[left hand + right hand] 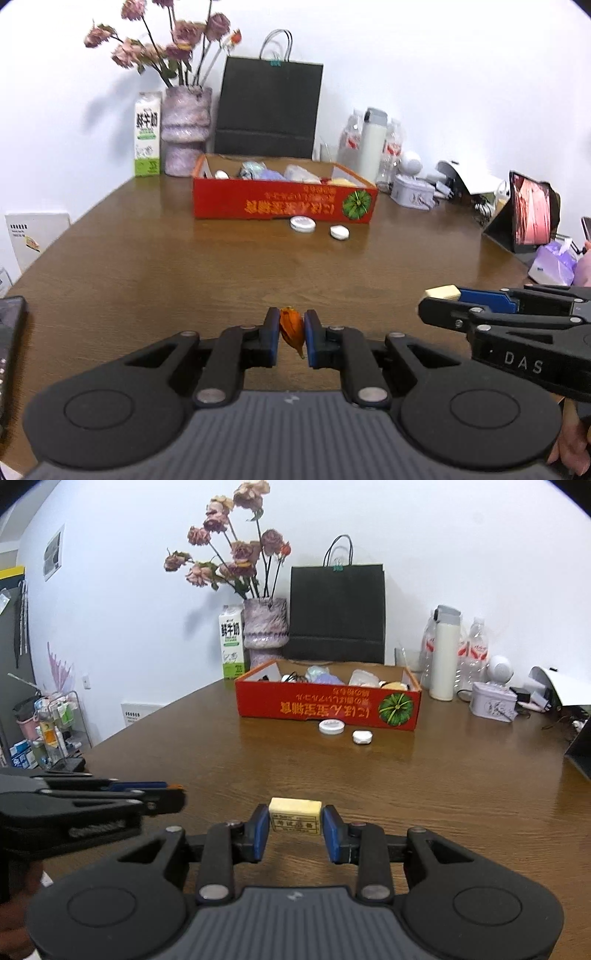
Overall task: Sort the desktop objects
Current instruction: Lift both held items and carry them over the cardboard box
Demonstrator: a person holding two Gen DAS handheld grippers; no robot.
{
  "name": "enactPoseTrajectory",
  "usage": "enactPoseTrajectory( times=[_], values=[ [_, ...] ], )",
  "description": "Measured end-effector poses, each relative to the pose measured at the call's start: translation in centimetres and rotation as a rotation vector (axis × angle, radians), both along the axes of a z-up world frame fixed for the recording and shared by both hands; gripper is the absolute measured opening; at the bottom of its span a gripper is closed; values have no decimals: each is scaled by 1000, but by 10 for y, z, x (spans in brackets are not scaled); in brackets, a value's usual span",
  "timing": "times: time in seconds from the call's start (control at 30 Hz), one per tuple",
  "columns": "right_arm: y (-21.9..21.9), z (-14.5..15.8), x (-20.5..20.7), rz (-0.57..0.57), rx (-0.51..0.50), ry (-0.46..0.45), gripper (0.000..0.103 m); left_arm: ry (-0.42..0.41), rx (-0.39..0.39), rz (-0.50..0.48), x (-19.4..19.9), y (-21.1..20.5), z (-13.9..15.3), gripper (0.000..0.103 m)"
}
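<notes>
The left gripper [291,334] is closed on an orange dried flower [291,330]; the right gripper [294,823] clamps a cream eraser [294,816]. The red box [328,705] lies straight ahead of both, well apart; neither looks clearly nearer.

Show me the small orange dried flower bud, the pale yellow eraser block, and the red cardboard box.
Small orange dried flower bud [291,328], left wrist view, its middle.
Pale yellow eraser block [295,816], right wrist view, front label face.
Red cardboard box [325,706], right wrist view, front wall.

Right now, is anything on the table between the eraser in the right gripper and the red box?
Mostly open tabletop lies ahead. The right gripper holds the eraser, and only a round white tin and a small white case sit just before the red box, against its front wall. Lifting over them should clear both.
</notes>
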State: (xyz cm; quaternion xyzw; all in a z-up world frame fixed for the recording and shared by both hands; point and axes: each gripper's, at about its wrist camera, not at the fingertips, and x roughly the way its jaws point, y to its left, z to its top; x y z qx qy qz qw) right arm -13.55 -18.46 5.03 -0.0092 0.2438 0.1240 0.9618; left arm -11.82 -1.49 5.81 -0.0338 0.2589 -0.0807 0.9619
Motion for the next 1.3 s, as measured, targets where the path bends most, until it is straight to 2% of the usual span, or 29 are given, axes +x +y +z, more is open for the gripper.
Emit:
enactPoseTrajectory(
  times=[0.3,0.5,0.6,0.7,0.8,0.9,0.93,0.97,1.03,1.1,1.2,1.3],
  values=[
    [-11,16,18,-24,29,-37,30,-57,-29,9,15,5,22,15],
    [-16,26,55,-32,24,-64,30,-98,-27,21,61,11,34,15],
    [-23,41,92,-31,31,-103,30,-147,-28,25,98,16,47,15],
    [-27,56,140,-29,47,-108,30,-188,7,41,141,17,65,15],
    [-31,70,193,-11,84,-84,30,-193,7,41,191,18,80,15],
    [-28,79,251,3,103,-60,30,-189,54,48,245,14,89,15],
    [-26,79,270,14,108,-40,30,-171,68,40,266,14,90,15],
    [-25,80,289,17,125,-13,30,-138,50,31,287,17,90,15],
    [-20,79,333,41,141,37,30,-53,16,6,332,24,87,15],
    [-14,77,372,37,132,86,30,40,15,8,376,29,79,15],
    [-4,65,446,28,127,212,30,222,9,9,443,34,55,15],
    [8,39,501,-7,106,325,30,389,39,30,499,37,22,15]
  ],
)
